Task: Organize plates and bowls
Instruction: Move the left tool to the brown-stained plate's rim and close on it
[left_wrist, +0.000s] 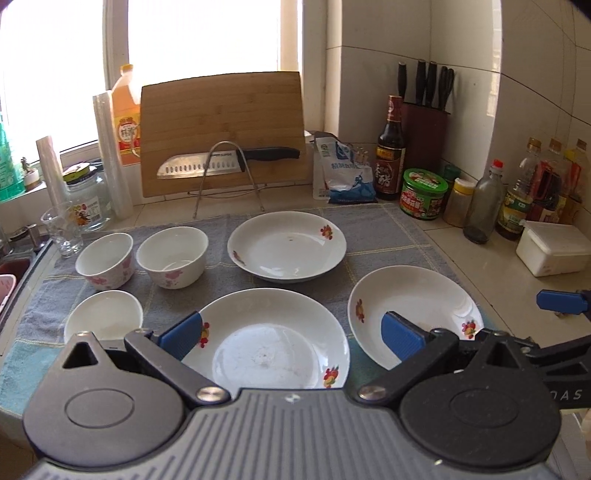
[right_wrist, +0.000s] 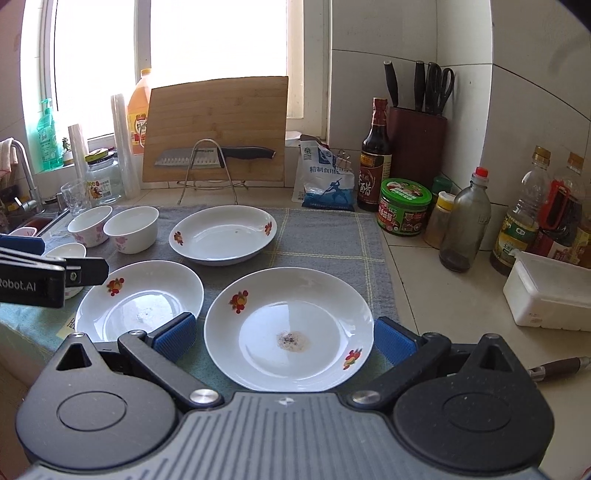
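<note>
Three white plates with fruit prints lie on a grey cloth (left_wrist: 369, 229): a far plate (left_wrist: 287, 245) (right_wrist: 223, 234), a near-left plate (left_wrist: 266, 339) (right_wrist: 140, 299) and a near-right plate (left_wrist: 413, 310) (right_wrist: 288, 328). Three white bowls stand at the left: two with pink flowers (left_wrist: 105, 264) (left_wrist: 173, 254) and a small one (left_wrist: 103, 315). My left gripper (left_wrist: 291, 334) is open above the near-left plate. My right gripper (right_wrist: 284, 338) is open, its jaws either side of the near-right plate.
A cutting board (left_wrist: 221, 129) with a knife on a wire rack stands at the back. Bottles, jars and a knife block (left_wrist: 424, 136) fill the right corner. A white box (left_wrist: 554, 247) sits at the right. A glass (left_wrist: 64, 229) and a sink edge are at the left.
</note>
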